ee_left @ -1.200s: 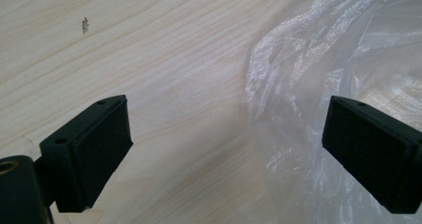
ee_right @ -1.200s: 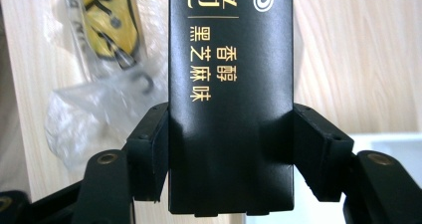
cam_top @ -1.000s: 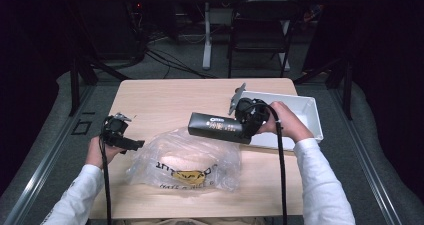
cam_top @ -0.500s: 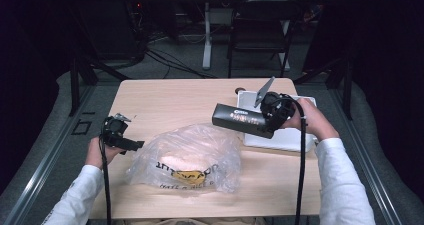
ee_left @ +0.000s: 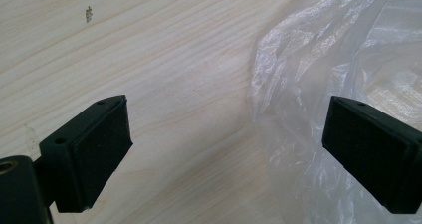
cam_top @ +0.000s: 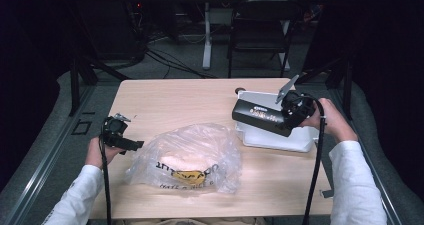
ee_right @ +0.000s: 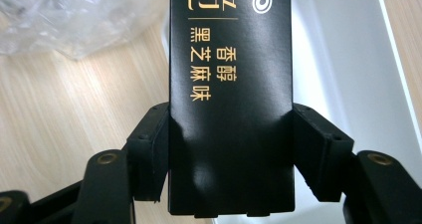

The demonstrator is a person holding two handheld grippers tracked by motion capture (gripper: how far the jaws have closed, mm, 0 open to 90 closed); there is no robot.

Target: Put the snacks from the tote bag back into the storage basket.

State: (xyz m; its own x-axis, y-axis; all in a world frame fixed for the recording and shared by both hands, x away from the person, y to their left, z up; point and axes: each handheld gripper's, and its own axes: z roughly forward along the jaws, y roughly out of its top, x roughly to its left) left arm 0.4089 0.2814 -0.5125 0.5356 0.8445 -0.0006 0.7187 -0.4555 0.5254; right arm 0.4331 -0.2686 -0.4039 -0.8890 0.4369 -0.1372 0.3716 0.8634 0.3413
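A long black box [cam_top: 260, 116] with gold lettering hangs in the air over the left part of a white tray [cam_top: 280, 139]. My right gripper [cam_top: 285, 121] is shut on one end of the black box [ee_right: 230, 84], both pads pressed to its sides. The white tray [ee_right: 348, 84] lies under and beside it. A clear plastic bag [cam_top: 187, 157] holding a pale item with a yellow label lies at the table's front middle. My left gripper [cam_top: 136, 145] stands open at the bag's left edge, and its right pad [ee_left: 370, 157] sits over the bag's plastic [ee_left: 308, 84].
The wooden table [cam_top: 170, 100] has bare room across its back and left. A dark chair [cam_top: 257, 37] and cables stand on the floor beyond the far edge. The tray sits near the table's right edge.
My right gripper has carried the black box to the right, from beside the bag to above the white tray. The left gripper has stayed where it was.
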